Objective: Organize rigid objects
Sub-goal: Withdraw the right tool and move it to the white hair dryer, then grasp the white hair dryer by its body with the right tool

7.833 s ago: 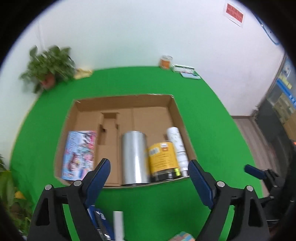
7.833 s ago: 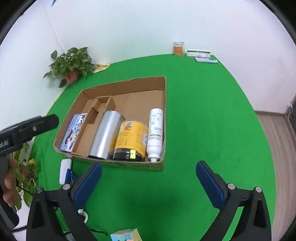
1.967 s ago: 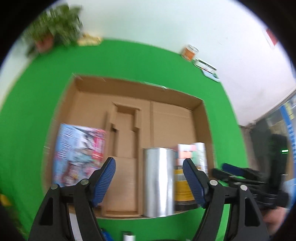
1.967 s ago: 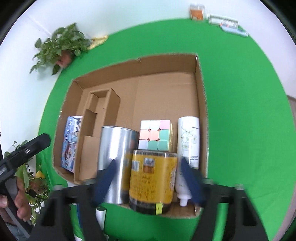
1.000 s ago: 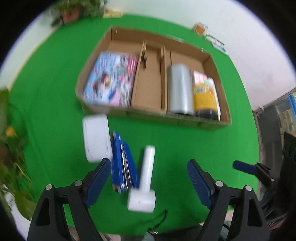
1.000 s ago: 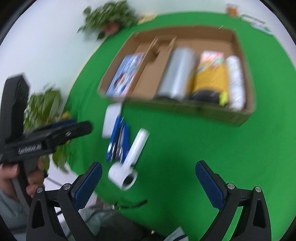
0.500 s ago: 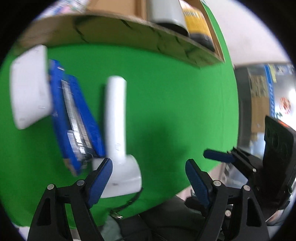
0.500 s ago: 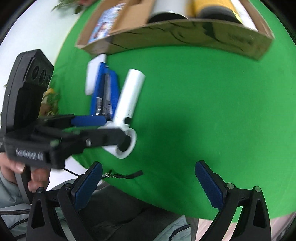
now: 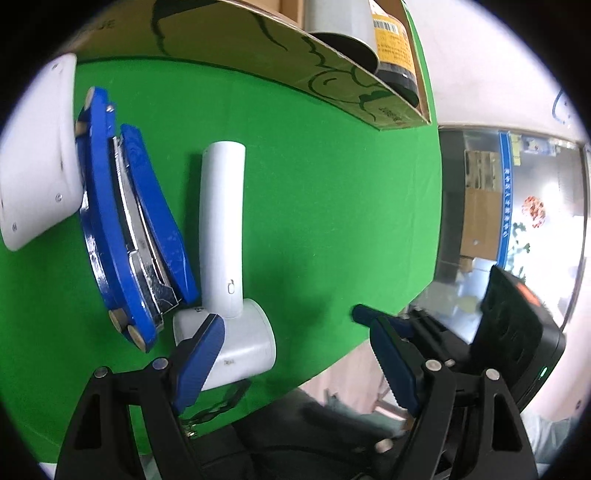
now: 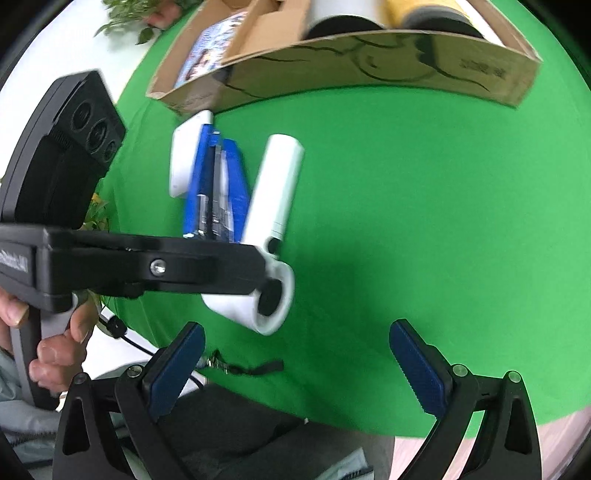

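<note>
A: Both hands have left the cardboard box [image 10: 369, 51] and dropped to the near edge of the counter [image 9: 332, 184]. A moment ago the box filled both views; now it sits well beyond the fingers, already holding the silver can [image 9: 338, 18], the yellow can [image 9: 393, 48] and a printed booklet [image 10: 207, 48].

B: So that drop-off is done. What is the left hand-held gripper [image 9: 295, 360] after?

A: The white handheld device [image 9: 225, 266], I judge. Its boxy head lies just ahead of the left finger, its long handle pointing away toward the box. The jaws stand wide with nothing between the pads; the left pad overlaps the head in the picture, but I cannot tell whether it touches.

B: And the right hand-held gripper [image 10: 295, 363]?

A: Wide open and empty, hovering over bare green cloth, with the device ahead and to its left. A black strap [image 10: 251, 367] lies between its fingertips.

B: What else waits outside the box?

A: A blue stapler [image 9: 125, 229] just left of the device's handle, touching it near the head, and a flat white object [image 9: 37, 155] against the stapler's far side. Three things left, I would say.
</note>
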Demonstrator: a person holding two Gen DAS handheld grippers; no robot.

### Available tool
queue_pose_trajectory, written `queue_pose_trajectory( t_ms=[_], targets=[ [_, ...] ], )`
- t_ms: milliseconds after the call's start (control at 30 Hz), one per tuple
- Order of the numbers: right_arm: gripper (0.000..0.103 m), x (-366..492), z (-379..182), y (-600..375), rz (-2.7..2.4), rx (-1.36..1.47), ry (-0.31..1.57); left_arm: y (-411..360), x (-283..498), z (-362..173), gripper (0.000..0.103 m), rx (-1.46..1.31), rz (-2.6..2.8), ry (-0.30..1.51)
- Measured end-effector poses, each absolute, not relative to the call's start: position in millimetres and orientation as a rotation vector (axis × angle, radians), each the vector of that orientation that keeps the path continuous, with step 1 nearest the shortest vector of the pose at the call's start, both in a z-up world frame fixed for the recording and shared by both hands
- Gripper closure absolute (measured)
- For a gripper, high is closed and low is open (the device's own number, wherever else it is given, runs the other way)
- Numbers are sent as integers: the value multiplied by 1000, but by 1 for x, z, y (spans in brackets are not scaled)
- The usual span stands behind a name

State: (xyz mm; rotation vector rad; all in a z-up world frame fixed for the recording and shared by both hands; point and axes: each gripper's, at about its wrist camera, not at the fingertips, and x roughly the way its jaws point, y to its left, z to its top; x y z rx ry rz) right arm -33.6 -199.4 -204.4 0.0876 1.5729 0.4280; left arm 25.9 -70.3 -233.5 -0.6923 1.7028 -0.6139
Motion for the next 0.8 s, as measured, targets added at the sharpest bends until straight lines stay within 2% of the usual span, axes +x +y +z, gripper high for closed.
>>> queue_pose_trajectory(
  t_ms=[67,233,467,800],
  targets=[
    [2,-39,-207,-190,444,81,1534,-66,25,-235,23,-711,-600,1703],
    [14,-52,-211,-181,455,98,1480,-55,18,-239,23,-700,-550,1706],
    [14,-63,-211,-200,442,138,1488,-70,7,-255,23,-703,-539,1782],
    [14,-68,-197,-238,396,89,1448,-121,14,-250,23,-710,-632,1771]
  ],
)
